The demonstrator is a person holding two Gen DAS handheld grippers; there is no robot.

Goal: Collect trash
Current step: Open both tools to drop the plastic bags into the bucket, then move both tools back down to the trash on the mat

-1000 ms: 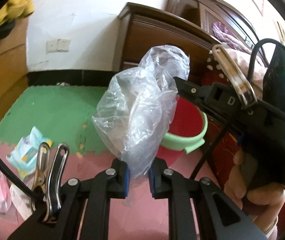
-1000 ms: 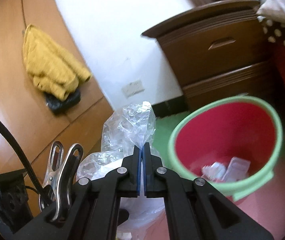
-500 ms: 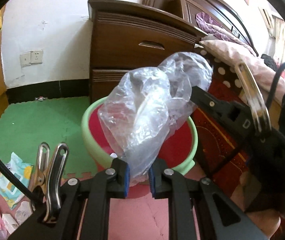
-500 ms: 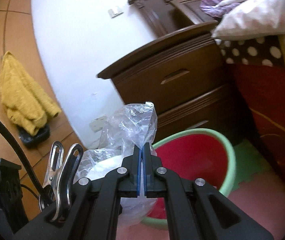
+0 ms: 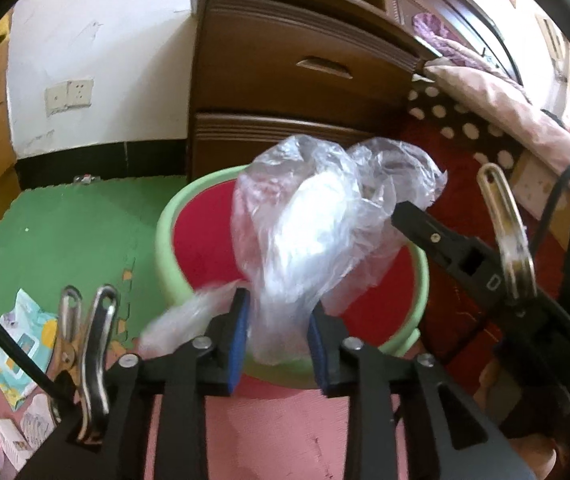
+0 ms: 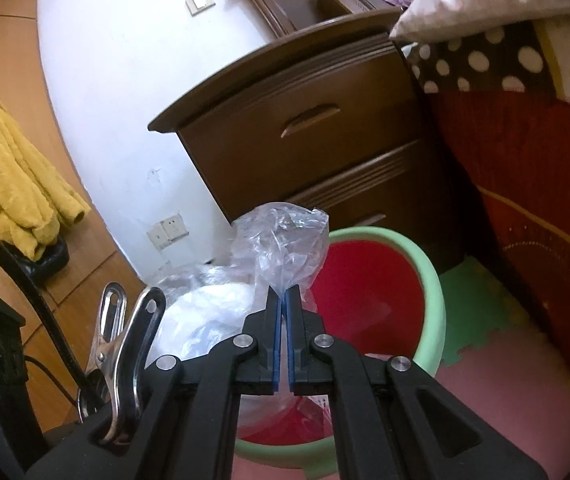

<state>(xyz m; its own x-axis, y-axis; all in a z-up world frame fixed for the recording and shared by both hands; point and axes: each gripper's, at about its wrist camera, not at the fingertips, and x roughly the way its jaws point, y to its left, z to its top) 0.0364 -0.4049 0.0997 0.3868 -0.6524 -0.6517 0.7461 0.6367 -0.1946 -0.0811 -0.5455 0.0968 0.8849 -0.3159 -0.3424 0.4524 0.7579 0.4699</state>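
Observation:
A crumpled clear plastic bag (image 5: 317,232) hangs over the red bin with a green rim (image 5: 165,240). My left gripper (image 5: 279,320) stands open, its blue pads apart on either side of the bag's lower end. My right gripper (image 6: 283,312) is shut on the bag's (image 6: 285,240) upper edge; it also shows in the left wrist view (image 5: 401,208), gripping the bag's right side. The bin (image 6: 433,280) sits just beyond the right gripper, under the bag.
A dark wooden nightstand (image 5: 285,92) stands behind the bin, with a bed (image 5: 485,92) to its right. Wrappers and packets (image 5: 21,344) lie on the green and pink foam mat at lower left. A yellow garment (image 6: 13,184) hangs at the left.
My left gripper has opened and released its pinch on the bag. The bag, held by the right gripper, has come lower over the bin, and both views have moved closer to it.

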